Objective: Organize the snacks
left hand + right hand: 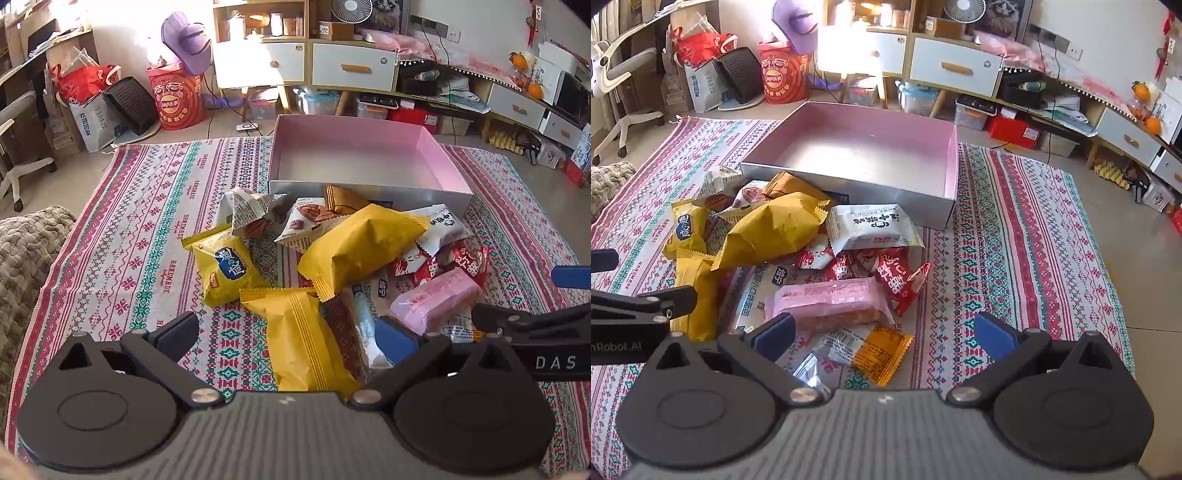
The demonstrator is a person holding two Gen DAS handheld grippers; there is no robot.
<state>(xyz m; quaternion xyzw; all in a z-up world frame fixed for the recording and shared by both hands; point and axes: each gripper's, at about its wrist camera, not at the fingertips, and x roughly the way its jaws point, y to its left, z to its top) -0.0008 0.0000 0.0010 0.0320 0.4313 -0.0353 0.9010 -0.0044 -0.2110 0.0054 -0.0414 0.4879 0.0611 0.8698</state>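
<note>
Both the left claw (291, 332) and the right claw (886, 334) are hanging released, grasping nothing, over the snacks (354, 251) lying heaped on the rug (147, 240) just before the pink box (354, 155), which is holding nothing. The packets are overlapping, so a pinch is risking dragging two, or crushing the puffy yellow packet (364, 240).

One box (369, 192), four yellow packets (364, 242)

Heaped snack packets (354, 254) lie against the apparently empty pink box (354, 155).
</note>
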